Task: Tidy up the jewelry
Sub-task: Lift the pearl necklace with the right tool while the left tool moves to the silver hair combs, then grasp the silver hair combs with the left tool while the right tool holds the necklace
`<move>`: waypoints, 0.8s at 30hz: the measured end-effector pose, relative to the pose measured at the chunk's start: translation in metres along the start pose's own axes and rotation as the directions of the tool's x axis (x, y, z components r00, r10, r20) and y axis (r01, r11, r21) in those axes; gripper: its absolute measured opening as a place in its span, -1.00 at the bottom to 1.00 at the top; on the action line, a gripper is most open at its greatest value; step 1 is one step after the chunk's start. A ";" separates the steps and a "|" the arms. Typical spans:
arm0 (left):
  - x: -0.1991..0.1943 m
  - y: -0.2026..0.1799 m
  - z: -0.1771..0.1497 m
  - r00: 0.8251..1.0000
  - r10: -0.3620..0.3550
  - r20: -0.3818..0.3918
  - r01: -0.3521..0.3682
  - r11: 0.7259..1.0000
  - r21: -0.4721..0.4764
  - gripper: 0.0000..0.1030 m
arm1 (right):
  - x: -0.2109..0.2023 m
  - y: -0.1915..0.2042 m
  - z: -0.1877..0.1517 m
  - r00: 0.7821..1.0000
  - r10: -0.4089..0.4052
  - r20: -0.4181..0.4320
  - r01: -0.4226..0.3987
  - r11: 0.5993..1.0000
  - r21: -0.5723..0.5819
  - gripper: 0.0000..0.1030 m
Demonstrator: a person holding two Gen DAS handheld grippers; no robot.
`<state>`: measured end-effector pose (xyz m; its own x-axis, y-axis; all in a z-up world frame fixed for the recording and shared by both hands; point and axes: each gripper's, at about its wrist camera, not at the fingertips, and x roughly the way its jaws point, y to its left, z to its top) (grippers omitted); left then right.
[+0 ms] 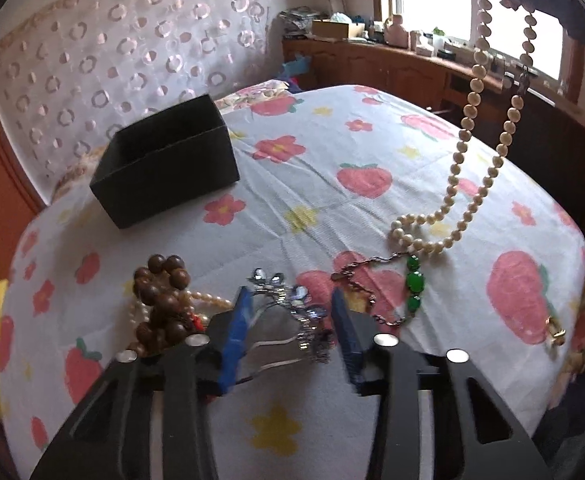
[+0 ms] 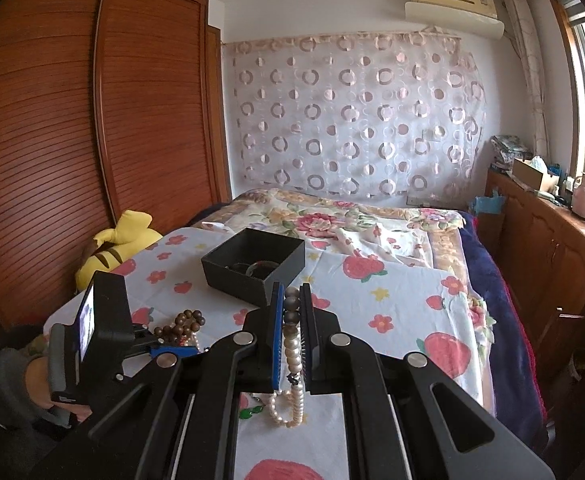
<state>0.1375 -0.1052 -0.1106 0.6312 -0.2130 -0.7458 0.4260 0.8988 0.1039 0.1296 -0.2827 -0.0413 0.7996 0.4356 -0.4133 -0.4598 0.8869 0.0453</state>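
Note:
My left gripper [image 1: 290,292] points down at the strawberry sheet [image 1: 316,184], open, its blue pads [image 1: 236,320] on either side of a silver hair comb with blue stones [image 1: 292,304]; I cannot tell if they touch it. Left of it lies a brown bead bracelet [image 1: 160,292] over a thin pearl strand [image 1: 212,301]. A green-stone chain bracelet [image 1: 414,280] lies to the right. My right gripper [image 2: 291,288] is shut on a pearl necklace [image 2: 292,344]. That necklace [image 1: 472,112] hangs from high on the right, its lower end resting on the sheet. An open black box [image 1: 164,164] [image 2: 252,268] stands further back.
A small gold piece [image 1: 556,330] lies near the sheet's right edge. A yellow plush toy [image 2: 120,244] sits at the bed's left side by a wooden wardrobe [image 2: 92,120]. A wooden cabinet [image 2: 552,248] with clutter runs under the window. A hand [image 2: 36,380] holds the left gripper's handle.

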 end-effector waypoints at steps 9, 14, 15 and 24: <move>-0.014 0.009 -0.005 0.998 -0.062 0.019 0.062 0.998 -0.011 -0.69 | 0.004 0.002 -0.004 1.000 0.005 -0.009 -0.005 1.000 -0.002 -0.83; -0.028 0.015 -0.004 0.996 -0.073 0.045 0.075 0.996 -0.038 -1.00 | 0.009 0.008 -0.007 1.000 0.008 -0.016 -0.008 1.000 -0.008 -0.83; -0.030 0.016 -0.004 0.996 -0.071 0.048 0.073 0.997 -0.036 -1.00 | 0.009 0.008 -0.006 1.000 0.007 -0.015 -0.007 1.000 -0.008 -0.83; -0.051 0.011 -0.023 0.997 -0.050 0.052 0.050 0.999 0.003 -0.65 | 0.015 0.013 -0.011 1.000 0.012 -0.026 -0.012 1.000 -0.007 -0.83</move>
<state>0.0952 -0.0758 -0.0865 0.6416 -0.2776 -0.7150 0.4589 0.8859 0.0679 0.1313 -0.2668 -0.0566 0.7837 0.4422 -0.4362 -0.4722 0.8804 0.0440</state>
